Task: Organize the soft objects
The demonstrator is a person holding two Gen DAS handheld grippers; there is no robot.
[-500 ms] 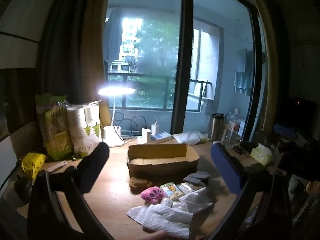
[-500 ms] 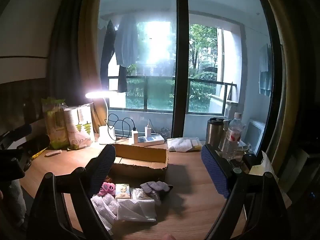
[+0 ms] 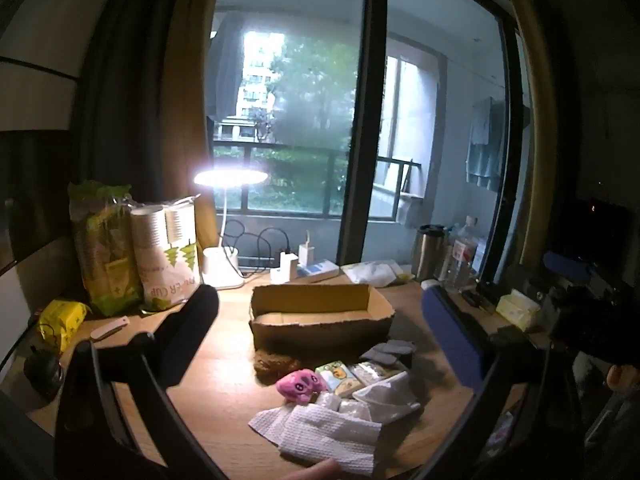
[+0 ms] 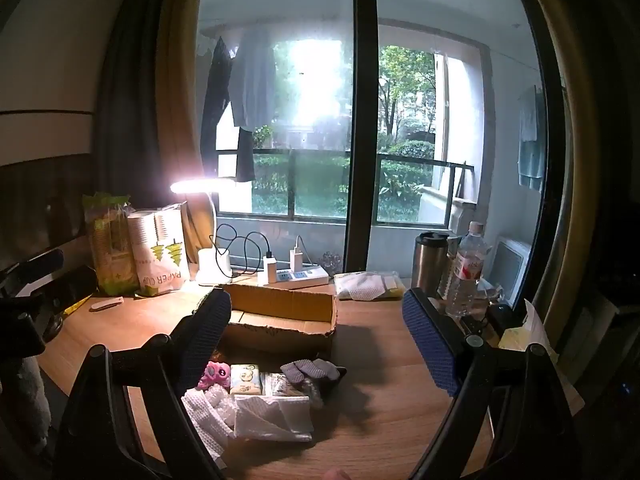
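Observation:
A pile of soft objects lies on the wooden desk in front of an open cardboard box. It holds a pink plush toy, a white waffle cloth, grey gloves, small printed packets and a brown fuzzy item. My left gripper is open and empty, held above and short of the pile. My right gripper is open and empty, also above the pile.
A lit desk lamp, a power strip with chargers, a paper cup pack and a green bag stand at the back left. A steel mug and water bottle stand at the back right.
Both views have barely shifted. The objects on the desk have not moved.

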